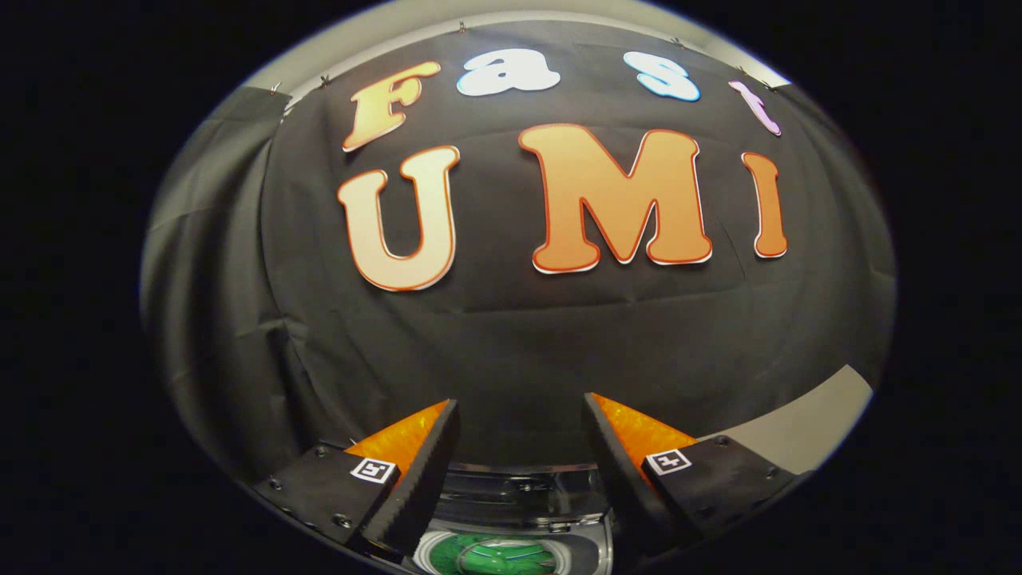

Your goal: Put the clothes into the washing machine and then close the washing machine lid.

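Booth wall, left side: black cloth point(215, 319) hanging in loose folds, with a vertical seam where it meets the flatter middle panel.
Top of cloth: small metal clips point(275, 88) pin the upper edge to a pale band behind it.
Left finger: one of the gripper's fingers point(423, 463) rises from below, pointing up at the cloth, with a ridged inner face and a small square marker tag point(373, 469) on its base.
Gripper point(520, 411): the two fingers stand spread well apart with nothing between them; they press on nothing, and the gap between the tips shows plain black cloth.
Washing machine point(519, 499): its top sits low between and below the finger bases, nearer than the cloth; a shiny, glossy back edge runs across from one finger to the other.
Drum opening: just below that edge, a round pale rim point(435, 551) frames the inside, partly cut off at the bottom.
Clothes point(495, 553): something green lies inside the round rim, in the machine; whether it is fabric seen directly or through a clear cover I cannot tell.
Lid: its position, raised or lowered, cannot be made out.
Right finger: matching the left, tilted inward, with its own square marker tag point(669, 461).
Far right: a pale grey surface point(798, 423) shows beyond the cloth's lower edge.
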